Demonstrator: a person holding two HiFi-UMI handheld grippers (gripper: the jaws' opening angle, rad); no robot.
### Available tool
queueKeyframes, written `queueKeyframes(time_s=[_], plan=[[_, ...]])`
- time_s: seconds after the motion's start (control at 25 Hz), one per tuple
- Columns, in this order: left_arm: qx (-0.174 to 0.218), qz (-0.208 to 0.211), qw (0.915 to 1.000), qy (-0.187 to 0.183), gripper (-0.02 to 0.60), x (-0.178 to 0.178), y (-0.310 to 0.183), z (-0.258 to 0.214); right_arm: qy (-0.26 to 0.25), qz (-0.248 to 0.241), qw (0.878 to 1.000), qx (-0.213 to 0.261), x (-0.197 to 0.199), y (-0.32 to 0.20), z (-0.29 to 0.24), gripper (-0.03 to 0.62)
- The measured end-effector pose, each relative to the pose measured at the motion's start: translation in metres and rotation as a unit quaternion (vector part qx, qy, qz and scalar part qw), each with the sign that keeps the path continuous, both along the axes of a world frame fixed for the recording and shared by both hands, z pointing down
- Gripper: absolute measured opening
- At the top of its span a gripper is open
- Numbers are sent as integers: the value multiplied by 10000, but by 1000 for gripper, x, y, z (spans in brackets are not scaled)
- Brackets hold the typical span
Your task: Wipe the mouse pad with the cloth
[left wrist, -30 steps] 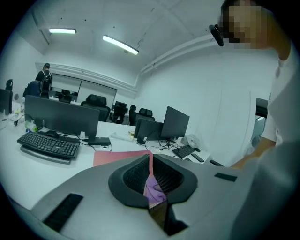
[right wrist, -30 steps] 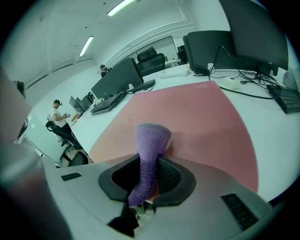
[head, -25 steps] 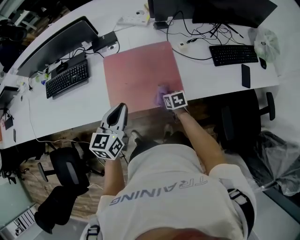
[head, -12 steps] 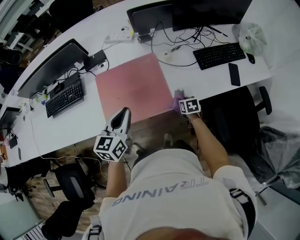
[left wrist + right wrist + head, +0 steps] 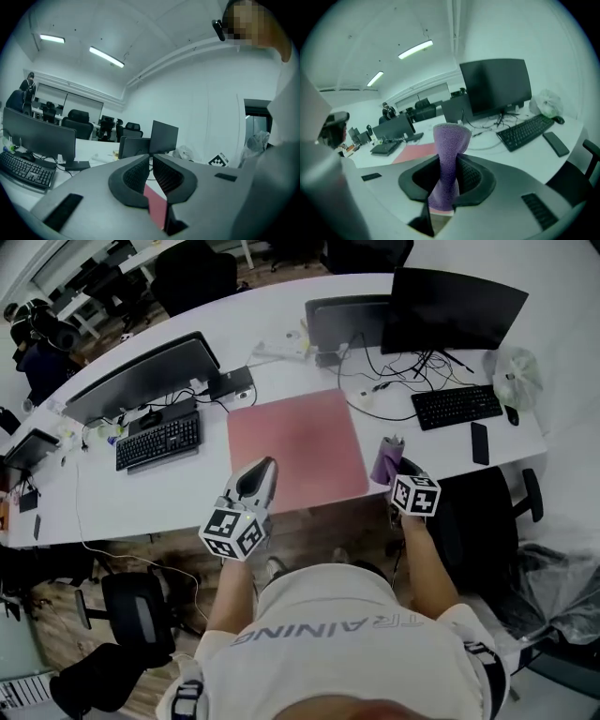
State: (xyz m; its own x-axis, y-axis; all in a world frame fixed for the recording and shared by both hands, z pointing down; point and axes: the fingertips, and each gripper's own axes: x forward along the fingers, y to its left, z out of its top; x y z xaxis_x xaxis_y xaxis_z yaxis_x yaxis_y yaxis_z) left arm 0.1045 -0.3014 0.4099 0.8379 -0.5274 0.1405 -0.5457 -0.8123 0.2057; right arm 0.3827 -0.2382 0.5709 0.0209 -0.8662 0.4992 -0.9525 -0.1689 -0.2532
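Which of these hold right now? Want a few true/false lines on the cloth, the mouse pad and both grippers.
1. The right gripper has its jaws shut on the purple cloth. True.
2. The cloth lies spread flat in the middle of the mouse pad. False: it stands upright in the right gripper's jaws, just past the pad's right edge in the head view.
3. The left gripper carries a second cloth. False: its jaws are together with nothing between them.
4. A black keyboard sits on the desk to the right of the mouse pad. True.
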Motion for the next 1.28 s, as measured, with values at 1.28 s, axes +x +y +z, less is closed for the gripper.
queueKeyframes(time_s=[1.28], plan=[[897, -1129, 9895, -46, 48, -195, -44, -77, 1551, -1516, 9430, 2525, -237, -81, -244, 97]])
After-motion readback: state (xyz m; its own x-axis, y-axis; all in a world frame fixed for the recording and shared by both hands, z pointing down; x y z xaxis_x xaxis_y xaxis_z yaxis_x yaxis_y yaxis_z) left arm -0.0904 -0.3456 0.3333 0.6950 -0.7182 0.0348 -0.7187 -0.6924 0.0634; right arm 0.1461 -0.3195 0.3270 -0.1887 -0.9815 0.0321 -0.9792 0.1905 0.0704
